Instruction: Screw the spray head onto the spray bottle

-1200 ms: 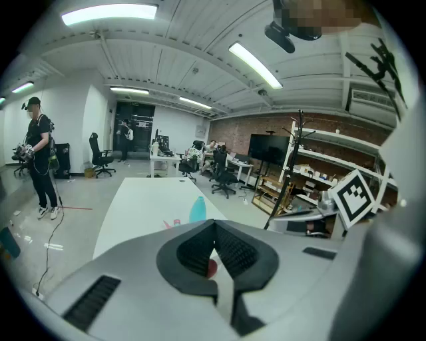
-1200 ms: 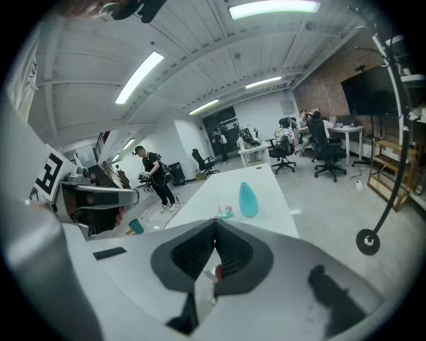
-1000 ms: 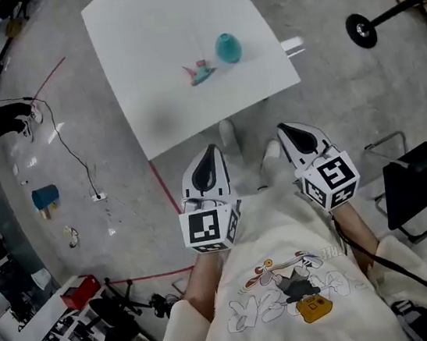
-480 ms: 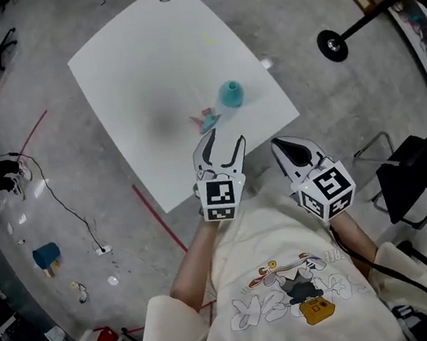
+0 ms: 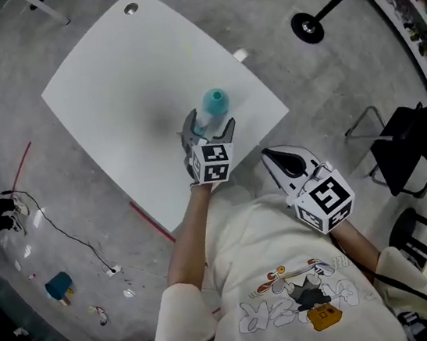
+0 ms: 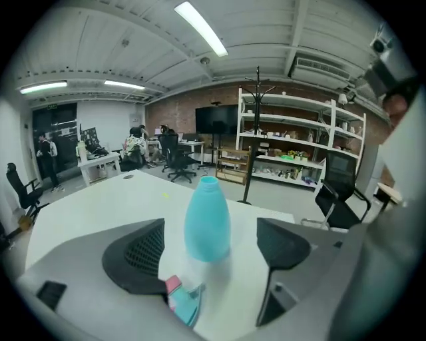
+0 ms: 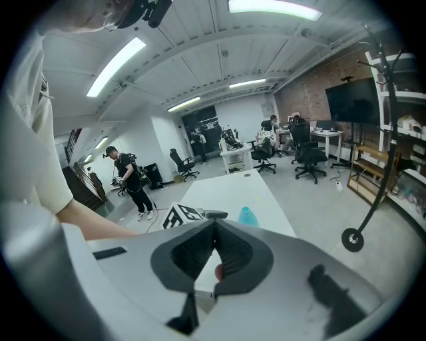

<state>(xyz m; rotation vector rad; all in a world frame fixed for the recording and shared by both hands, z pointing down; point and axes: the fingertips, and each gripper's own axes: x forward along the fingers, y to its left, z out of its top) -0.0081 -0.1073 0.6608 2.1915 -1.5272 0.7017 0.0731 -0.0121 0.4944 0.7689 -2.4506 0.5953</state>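
While the left gripper (image 5: 209,127) reaches out over the white table (image 5: 114,77), its jaws are opening – wide apart now, with the spray bottle (image 6: 207,220) standing right between them. No contact, though: in the left gripper view there is clear table on either side of the bottle, and neither pad presses on it. So that gripper has hold of nothing.

And the bottle itself? Teal, upright on the tabletop, its neck open at the top with no head on it. From the head view it sits toward the table's near right edge, just beyond the gripper's fingertips.

Down low in the left gripper view lies the spray head (image 6: 183,301), pink and teal, resting on the table just beside the inner edge of the left-hand jaw and close in front of the bottle's base. It is apart from the bottle's neck – nothing threaded on yet. The head view does not show it; the gripper body covers that spot.

Over to the right gripper (image 5: 273,156): it hangs back near the person's body, short of the table's near corner, well apart from the bottle. Its own view shows the two dark jaws pressed together tip to tip, gripping nothing, with the bottle small and far off on the table beyond them.
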